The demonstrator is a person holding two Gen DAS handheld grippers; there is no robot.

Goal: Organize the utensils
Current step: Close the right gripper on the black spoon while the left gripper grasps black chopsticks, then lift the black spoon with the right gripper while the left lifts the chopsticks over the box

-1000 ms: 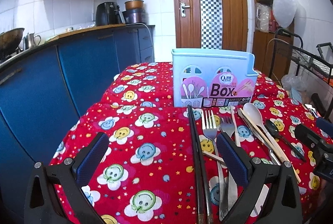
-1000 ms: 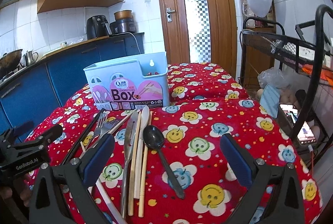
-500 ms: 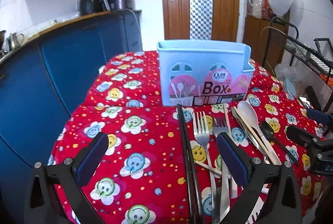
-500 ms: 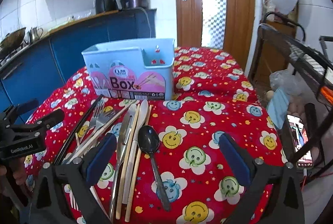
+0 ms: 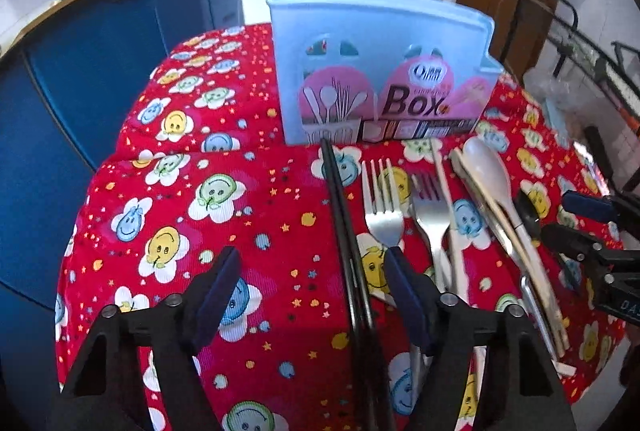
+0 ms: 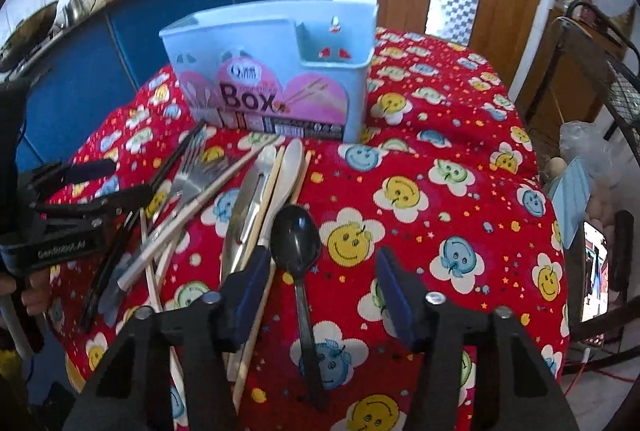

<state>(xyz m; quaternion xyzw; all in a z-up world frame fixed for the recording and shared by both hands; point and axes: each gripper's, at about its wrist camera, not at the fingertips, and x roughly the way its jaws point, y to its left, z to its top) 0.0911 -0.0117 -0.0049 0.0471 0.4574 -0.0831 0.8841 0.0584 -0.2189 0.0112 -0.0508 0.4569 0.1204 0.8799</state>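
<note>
Left tool point(image 5: 310, 289) closing around pair of black chopsticks point(image 5: 344, 215), pads not yet pressing, on red smiley-flower cloth over worktop point(image 5: 180, 191). Steel forks point(image 5: 382, 207), white spoon point(image 5: 486, 167) alongside, pale blue plastic utensil box point(image 5: 380, 31) just behind. Right tool point(image 6: 320, 289) closing astride black plastic spoon point(image 6: 296, 239), untouched.
</note>
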